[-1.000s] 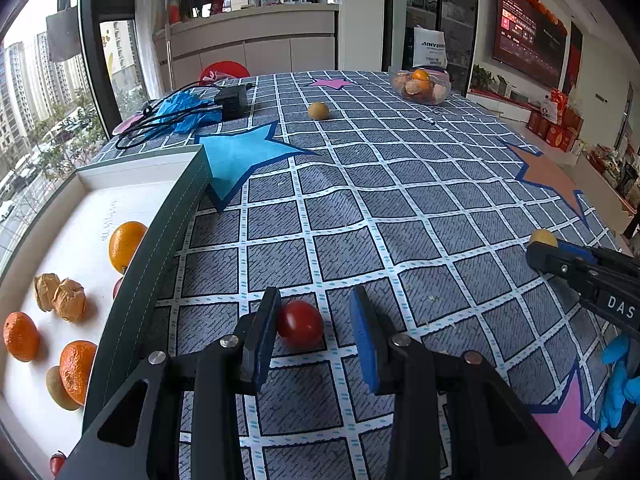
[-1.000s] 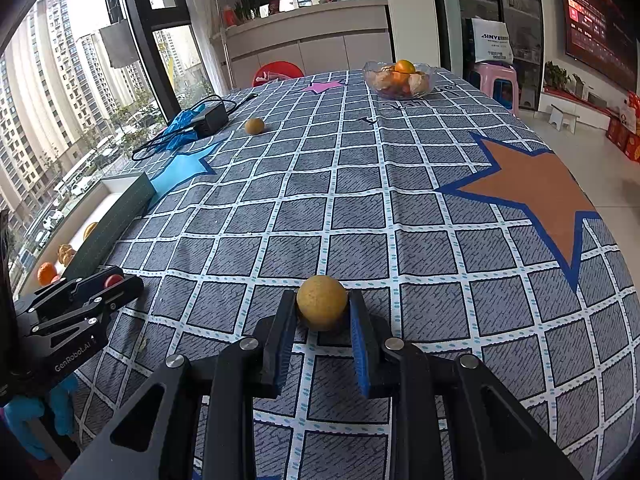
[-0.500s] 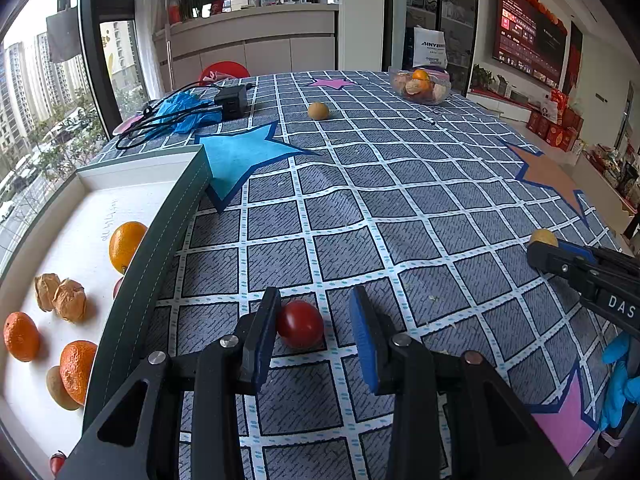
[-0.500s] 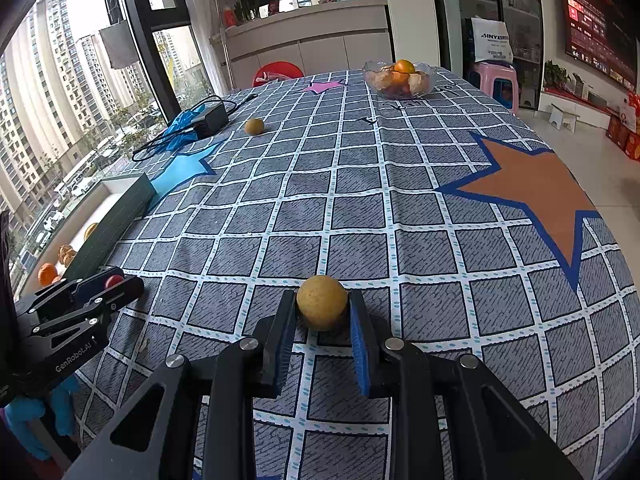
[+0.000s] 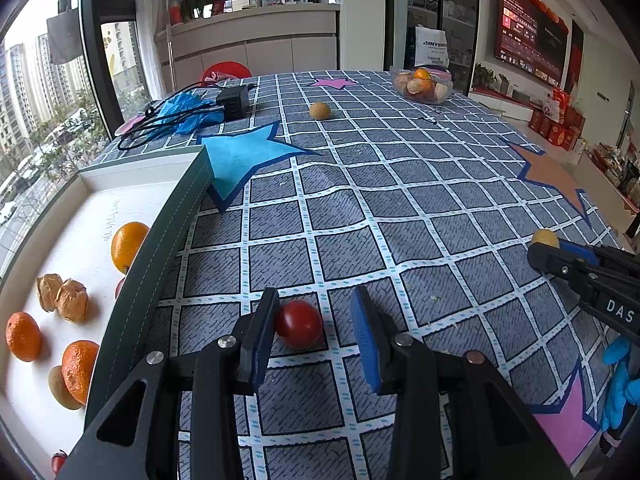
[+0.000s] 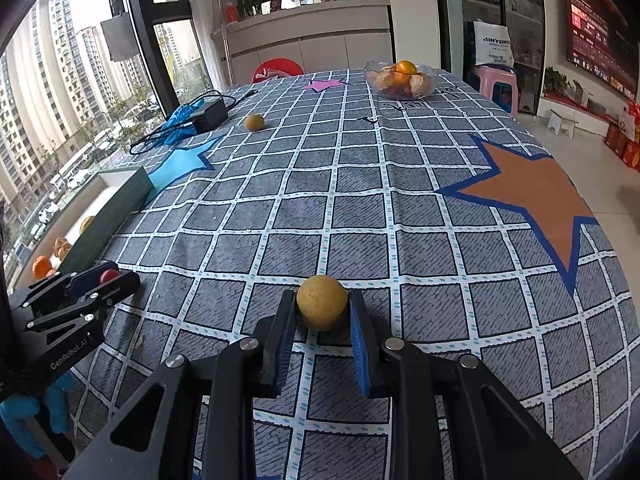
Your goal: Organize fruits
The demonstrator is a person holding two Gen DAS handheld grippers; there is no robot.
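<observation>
Left wrist: left gripper [image 5: 316,322] jaws apart around red fruit [image 5: 299,329]; right gripper [image 6: 322,322] clamps yellow fruit [image 6: 322,307].

Tablecloth [image 5: 400,200]: grey squares, white grid lines with blue dots, plus blue, orange and pink stars. Red fruit [image 5: 299,323] between left gripper [image 5: 316,332] blue pads (black frame). Yellow-brown fruit [image 6: 322,302] between right gripper [image 6: 322,336] pads. Tray [image 5: 168,240] left: white inside, dark green wall.

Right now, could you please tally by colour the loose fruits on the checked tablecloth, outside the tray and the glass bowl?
Round red fruit: 1
Round yellow-brown fruit: 2, the far one and one gripped in the right claw
Total: 3
</observation>
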